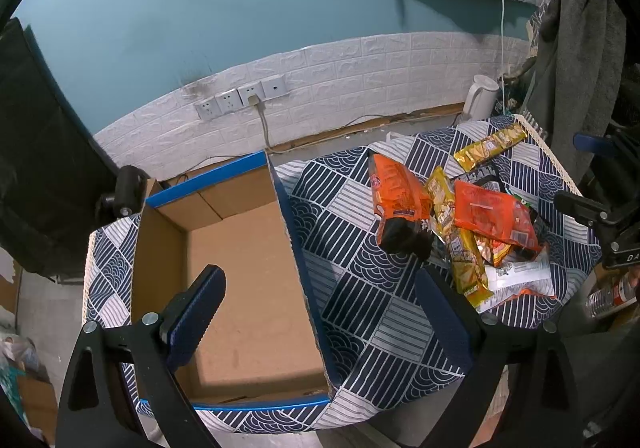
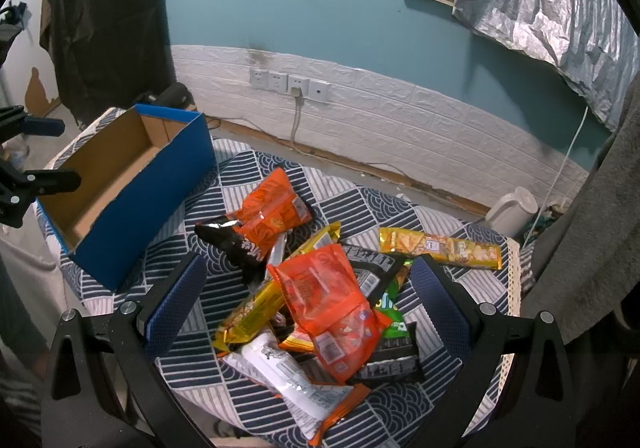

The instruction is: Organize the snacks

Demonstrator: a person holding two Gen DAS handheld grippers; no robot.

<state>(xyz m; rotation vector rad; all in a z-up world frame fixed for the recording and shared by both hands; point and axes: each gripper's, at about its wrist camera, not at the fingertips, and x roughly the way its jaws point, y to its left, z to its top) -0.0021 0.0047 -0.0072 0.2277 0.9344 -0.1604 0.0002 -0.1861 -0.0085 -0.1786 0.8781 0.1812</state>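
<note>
Left wrist view: left gripper (image 1: pixel 320 312) above the box's (image 1: pixel 248 280) right wall, jaws spread wide, nothing between them. Box open-topped, blue outside, bare cardboard inside, no snacks in it, sitting on the patterned cloth (image 1: pixel 360 312) over the counter. Right of the box, apart from it, a snack pile (image 1: pixel 460 232): orange-and-black bag (image 1: pixel 396 204) nearest the box, orange pouch (image 1: pixel 492 220) beyond it, yellow bar (image 1: pixel 460 248) between and under them, white packet (image 1: pixel 520 280) at the pile's near edge. Farther from the box, lying alone, a second yellow bar (image 1: pixel 492 146). Behind that, by the wall, a white kettle (image 1: pixel 482 96).

Right wrist view: right gripper (image 2: pixel 308 300) over the pile, well right of the box (image 2: pixel 132 188), jaws wide apart, holding nothing. Orange pouch (image 2: pixel 332 308) on top of the pile, directly between the jaws; white packet (image 2: pixel 288 372) and a green bag (image 2: pixel 394 312) partly under it. Other gripper (image 2: pixel 36 152) visible at the box's far left.
</note>
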